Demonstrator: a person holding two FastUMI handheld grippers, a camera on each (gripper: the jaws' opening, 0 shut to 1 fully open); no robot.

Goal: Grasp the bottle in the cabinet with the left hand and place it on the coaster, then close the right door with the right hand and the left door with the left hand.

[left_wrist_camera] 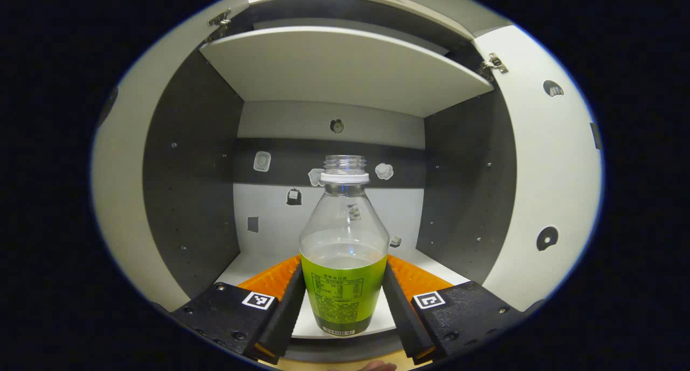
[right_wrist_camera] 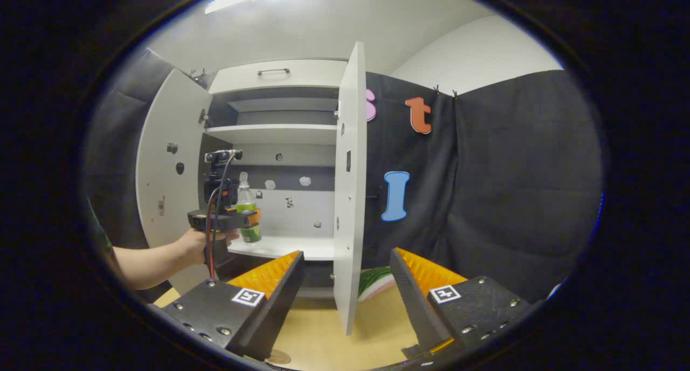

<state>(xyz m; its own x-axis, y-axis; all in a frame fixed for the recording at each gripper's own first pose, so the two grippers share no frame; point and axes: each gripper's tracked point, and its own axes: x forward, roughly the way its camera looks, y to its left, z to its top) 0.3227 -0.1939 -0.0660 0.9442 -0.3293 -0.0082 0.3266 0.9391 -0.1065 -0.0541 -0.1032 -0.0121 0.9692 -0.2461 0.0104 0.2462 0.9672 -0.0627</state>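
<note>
Standing upright on the cabinet's lower shelf [left_wrist_camera: 253,266], the bottle [left_wrist_camera: 344,252] sits squarely between the left gripper's [left_wrist_camera: 344,298] fingers, its labelled lower half in the gap and its clear shoulder and uncapped neck rising above them. The fingers [left_wrist_camera: 288,301] flank the label on both sides and look to be touching it, but whether they press on it cannot be told. The bottle's base is near the front edge of the shelf, about midway between the two side walls, with an upper shelf [left_wrist_camera: 345,63] overhead and small stickers on the back wall behind it. In the right gripper view, the left gripper [right_wrist_camera: 253,217] reaches into the cabinet [right_wrist_camera: 280,144] from the left, held by a hand [right_wrist_camera: 197,244], with the bottle [right_wrist_camera: 247,212] upright at its tip. Both doors stand open: the left door [right_wrist_camera: 167,177] swung wide, the right door [right_wrist_camera: 349,187] edge-on to the camera. The right gripper [right_wrist_camera: 347,284] hangs well apart from the cabinet, over the wooden table [right_wrist_camera: 345,338], its jaws spread wide and holding nothing. A striped, watermelon-patterned coaster [right_wrist_camera: 377,282] lies on the table just beyond the right door's lower edge.
</note>
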